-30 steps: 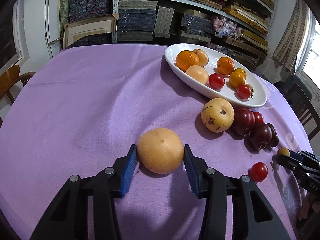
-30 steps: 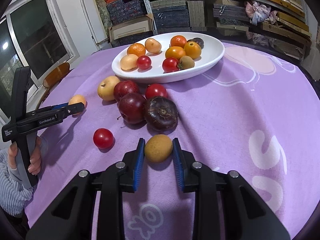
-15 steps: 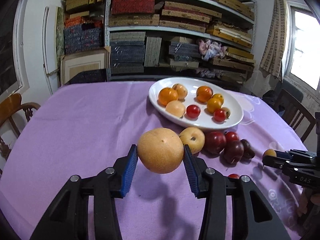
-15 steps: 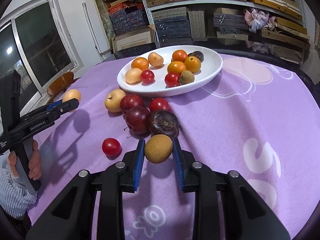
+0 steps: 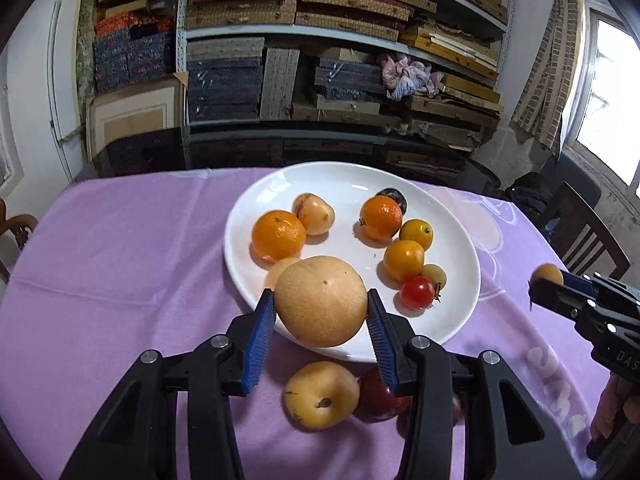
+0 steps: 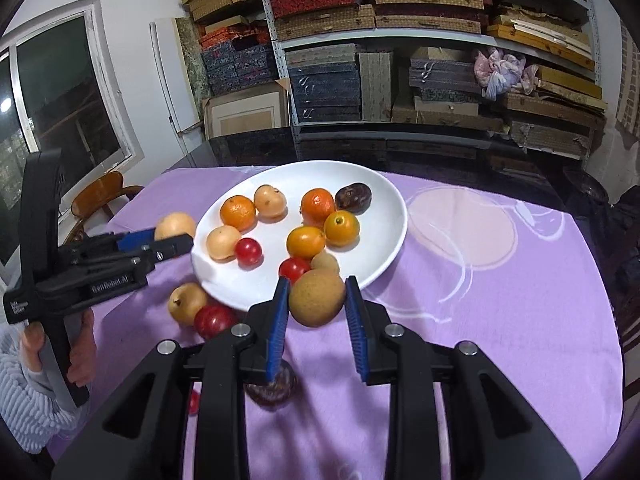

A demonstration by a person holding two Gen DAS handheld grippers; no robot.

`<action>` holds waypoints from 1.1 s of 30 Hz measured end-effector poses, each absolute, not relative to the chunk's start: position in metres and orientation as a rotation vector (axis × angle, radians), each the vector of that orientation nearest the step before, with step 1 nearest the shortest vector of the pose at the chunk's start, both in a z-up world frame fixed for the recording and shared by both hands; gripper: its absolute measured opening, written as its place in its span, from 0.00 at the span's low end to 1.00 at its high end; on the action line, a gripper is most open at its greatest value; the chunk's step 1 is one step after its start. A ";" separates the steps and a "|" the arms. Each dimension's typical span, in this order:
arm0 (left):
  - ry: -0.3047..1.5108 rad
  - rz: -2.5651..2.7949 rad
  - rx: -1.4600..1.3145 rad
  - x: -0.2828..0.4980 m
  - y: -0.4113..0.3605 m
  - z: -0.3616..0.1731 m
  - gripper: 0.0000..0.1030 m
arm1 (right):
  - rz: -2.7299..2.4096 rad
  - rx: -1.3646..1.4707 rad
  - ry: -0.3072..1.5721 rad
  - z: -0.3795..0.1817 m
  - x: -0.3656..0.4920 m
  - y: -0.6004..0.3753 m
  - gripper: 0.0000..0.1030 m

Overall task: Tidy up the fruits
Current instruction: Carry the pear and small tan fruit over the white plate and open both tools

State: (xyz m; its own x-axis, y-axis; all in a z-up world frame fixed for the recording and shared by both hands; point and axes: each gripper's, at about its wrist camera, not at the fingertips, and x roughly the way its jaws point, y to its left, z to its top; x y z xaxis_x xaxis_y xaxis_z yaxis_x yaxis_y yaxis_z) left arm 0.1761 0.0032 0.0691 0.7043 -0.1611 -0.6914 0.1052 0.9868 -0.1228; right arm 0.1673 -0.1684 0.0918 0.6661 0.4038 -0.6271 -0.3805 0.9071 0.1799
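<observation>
Two tools: left tool (image 5: pixel 321 312) clamps pear (image 5: pixel 321 301), right tool (image 6: pixel 317 298) clamps kiwi (image 6: pixel 317 298).

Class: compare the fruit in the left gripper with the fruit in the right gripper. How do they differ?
The left gripper holds a pale tan pear; the right gripper holds a browner small fruit. The pear is bigger and forces its jaws wider. Both are round, clamped, and over the white plate.

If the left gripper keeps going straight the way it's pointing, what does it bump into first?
Probably the pale peach-coloured fruit on the white plate, peeking out just behind the big yellow pear that the left gripper holds. The big orange sits right behind it. Depth is hard to judge here.
</observation>
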 end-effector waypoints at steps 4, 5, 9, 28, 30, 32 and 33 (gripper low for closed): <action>0.824 -0.208 -0.025 0.187 -0.023 0.049 0.45 | 0.407 0.056 0.738 0.088 0.209 -0.167 0.26; 0.831 -0.219 -0.004 0.188 -0.028 0.046 0.45 | 0.399 0.061 0.746 0.086 0.219 -0.166 0.26; 0.872 -0.236 0.031 0.200 -0.042 0.029 0.45 | 0.387 0.080 0.776 0.084 0.257 -0.163 0.26; 0.833 -0.182 0.061 0.227 -0.045 0.010 0.47 | 0.398 -0.043 0.885 0.072 0.371 -0.067 0.26; 0.834 -0.181 0.063 0.228 -0.046 0.010 0.47 | 0.395 -0.061 0.909 0.067 0.383 -0.057 0.26; 0.835 -0.180 0.066 0.228 -0.046 0.010 0.47 | 0.392 -0.077 0.925 0.062 0.392 -0.049 0.26; 0.835 -0.180 0.067 0.228 -0.046 0.010 0.47 | 0.392 -0.091 0.936 0.059 0.394 -0.044 0.26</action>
State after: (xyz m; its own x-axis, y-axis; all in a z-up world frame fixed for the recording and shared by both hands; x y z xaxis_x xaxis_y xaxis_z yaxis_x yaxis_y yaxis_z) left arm 0.2275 -0.0461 0.0102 0.6570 -0.1324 -0.7422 0.1847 0.9827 -0.0118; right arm 0.3939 -0.0440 0.0587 0.5280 0.2887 -0.7987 -0.3671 0.9256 0.0918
